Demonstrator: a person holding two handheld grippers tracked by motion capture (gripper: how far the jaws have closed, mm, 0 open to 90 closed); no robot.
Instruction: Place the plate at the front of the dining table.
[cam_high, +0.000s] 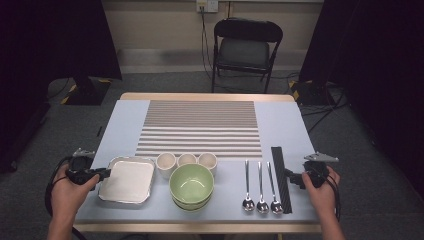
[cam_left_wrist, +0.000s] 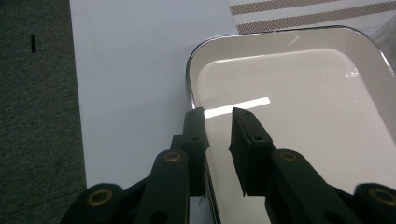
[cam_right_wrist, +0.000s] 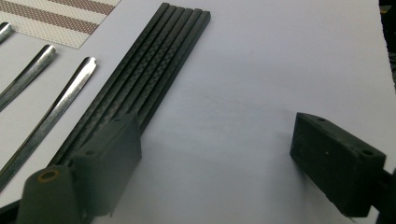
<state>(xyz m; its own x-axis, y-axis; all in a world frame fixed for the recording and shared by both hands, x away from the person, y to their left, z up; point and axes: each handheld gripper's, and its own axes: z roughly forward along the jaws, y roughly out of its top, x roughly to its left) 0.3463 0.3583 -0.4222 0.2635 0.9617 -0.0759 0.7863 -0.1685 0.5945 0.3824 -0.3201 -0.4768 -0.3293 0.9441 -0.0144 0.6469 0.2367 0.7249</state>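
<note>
My left gripper (cam_left_wrist: 218, 122) straddles the left rim of the plate (cam_left_wrist: 299, 107) at the near left, jaws narrow but not yet pinching. My right gripper (cam_right_wrist: 215, 140) gapes beside the chopsticks (cam_right_wrist: 154, 65). Nothing is moved yet.

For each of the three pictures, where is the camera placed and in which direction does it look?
High view: above the person's side, facing forward and down on the table; both forearms show, with the left gripper and right gripper.
Left gripper view: rides on the left gripper, looking along its jaws, which straddle the rim of the square tray.
Right gripper view: rides on the right gripper, jaws wide apart beside the black chopsticks and spoon handles.
Shared: the high view also shows the tray and chopsticks.
</note>
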